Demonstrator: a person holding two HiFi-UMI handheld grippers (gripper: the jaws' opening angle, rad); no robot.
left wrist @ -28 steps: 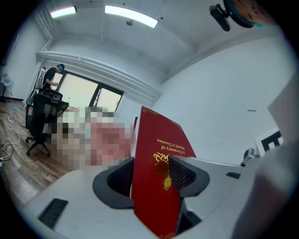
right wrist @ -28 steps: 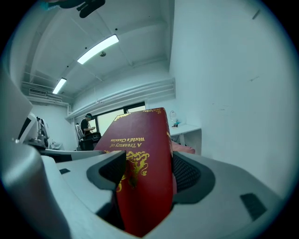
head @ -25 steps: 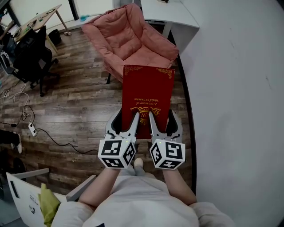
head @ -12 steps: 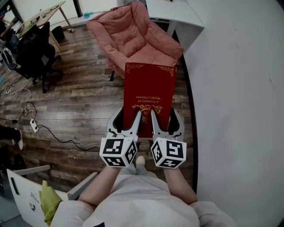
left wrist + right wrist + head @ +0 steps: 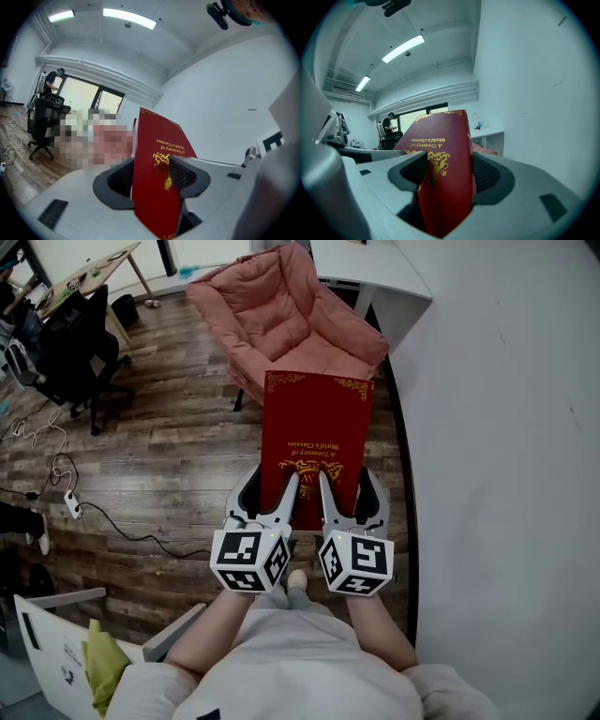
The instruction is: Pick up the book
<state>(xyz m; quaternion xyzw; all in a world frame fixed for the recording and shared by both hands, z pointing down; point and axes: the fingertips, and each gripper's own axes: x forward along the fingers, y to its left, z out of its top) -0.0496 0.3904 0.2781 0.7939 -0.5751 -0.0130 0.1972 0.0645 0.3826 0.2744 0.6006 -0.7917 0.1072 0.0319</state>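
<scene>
The book (image 5: pixel 314 437) is red with gold print and gold corner ornaments. It is in the air, lifted above the wood floor (image 5: pixel 159 456), with its cover up and nearly level. Its far end reaches over the front of the pink armchair (image 5: pixel 281 315). The white wall (image 5: pixel 506 427) is close at its right side.

Both tools hold the book at its near edge, side by side. The left tool (image 5: pixel 270 491) grips the left part of this edge and the right tool (image 5: pixel 347 491) grips the right part. In the left gripper view the left tool (image 5: pixel 154 180) has its two dark pads pressed on the book (image 5: pixel 157 164), one on each face. In the right gripper view the right tool (image 5: pixel 450 176) is also closed on the book (image 5: pixel 440 154); its jaws stand rather wide, and the book sits between the pads at a slant.

A black office chair (image 5: pixel 70 352) stands well apart at the left, and a cable (image 5: pixel 103 526) lies on the floor. A white worktop (image 5: pixel 375 268) is behind the armchair.
</scene>
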